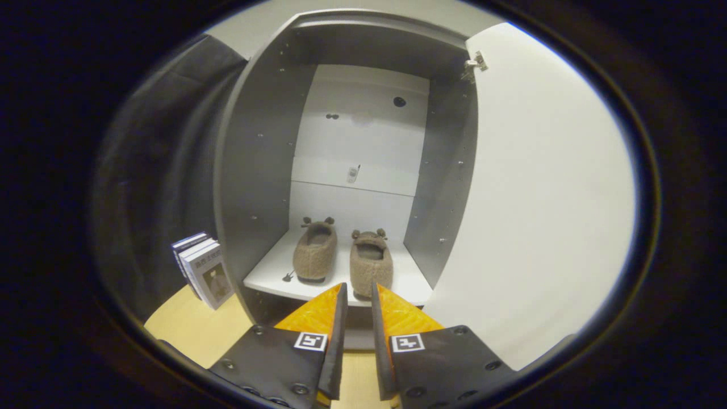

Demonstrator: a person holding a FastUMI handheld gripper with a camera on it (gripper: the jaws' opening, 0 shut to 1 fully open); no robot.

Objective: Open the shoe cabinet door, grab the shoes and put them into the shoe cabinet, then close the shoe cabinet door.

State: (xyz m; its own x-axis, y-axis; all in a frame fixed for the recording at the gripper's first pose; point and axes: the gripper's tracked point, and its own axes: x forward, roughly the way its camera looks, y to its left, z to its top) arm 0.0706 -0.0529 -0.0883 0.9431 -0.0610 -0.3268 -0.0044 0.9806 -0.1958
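The grey shoe cabinet (258, 170) stands open ahead of me, its white door (539, 193) swung out to the right. Two brown fuzzy slippers with little ears sit side by side on the white shelf (267, 272) inside: the left slipper (315, 253) further in, the right slipper (371, 262) nearer the shelf's front edge. My gripper (359, 291) hovers just in front of the shelf, its orange fingers (318, 312) a narrow gap apart with nothing between them. The tips point at the heel of the right slipper without touching it.
Several books (203, 270) stand upright against the cabinet's left outer side on the pale wooden floor (193, 329). A small dark item (288, 277) lies on the shelf left of the slippers. Dark cloth hangs beyond the books.
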